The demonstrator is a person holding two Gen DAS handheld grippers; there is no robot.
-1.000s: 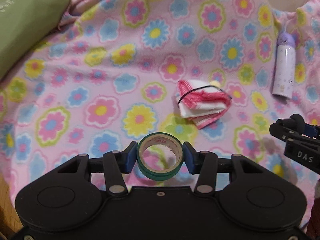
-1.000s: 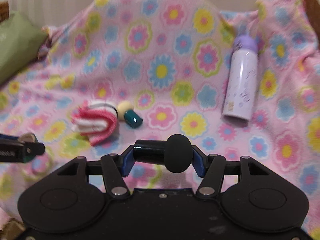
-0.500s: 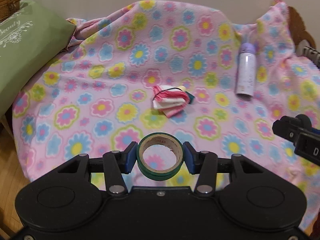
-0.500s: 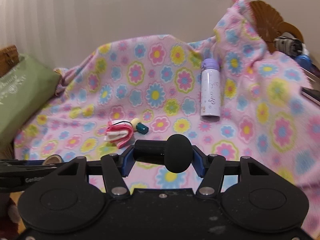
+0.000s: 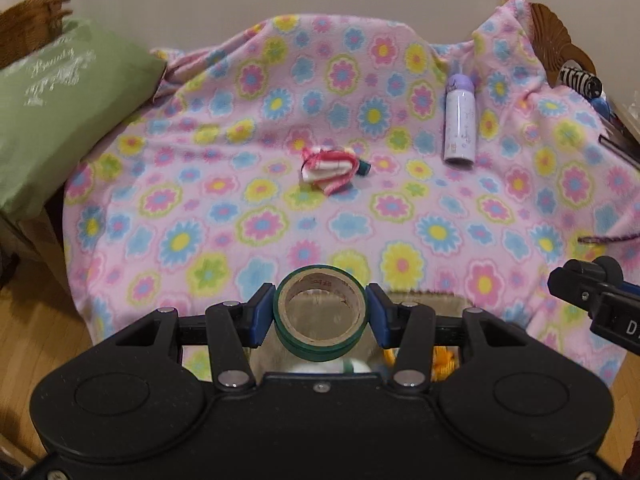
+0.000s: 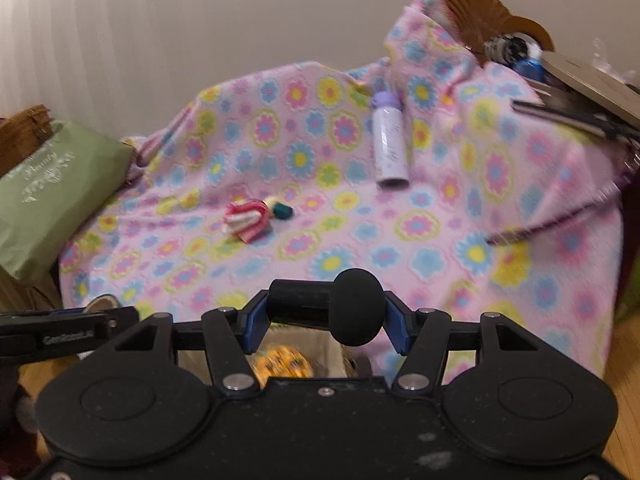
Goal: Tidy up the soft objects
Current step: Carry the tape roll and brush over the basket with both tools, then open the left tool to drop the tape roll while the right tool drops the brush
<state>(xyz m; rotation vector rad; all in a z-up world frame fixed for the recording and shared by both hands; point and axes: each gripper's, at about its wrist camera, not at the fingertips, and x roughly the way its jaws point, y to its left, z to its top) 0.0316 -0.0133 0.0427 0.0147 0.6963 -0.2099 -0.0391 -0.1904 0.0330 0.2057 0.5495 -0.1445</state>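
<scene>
L gripper (image 5: 320,314) is clamped on a green tape roll (image 5: 320,312); R gripper (image 6: 325,307) is clamped on a black mic w/ foam head (image 6: 356,306). Both hang over what looks like a bin (image 5: 424,300) at the blanket's near edge, w/ something yellow (image 6: 282,364) inside; contents unclear.

Mid-blanket (image 5: 248,216): folded pink/white cloth (image 5: 328,168), a small teal item touching it. Farther back, a lilac bottle (image 5: 460,120) lies flat. Green bag (image 5: 52,112) at far left.

Judgement: partway. Two items in hand, not yet dropped; cloth, teal bit & bottle left to collect.
</scene>
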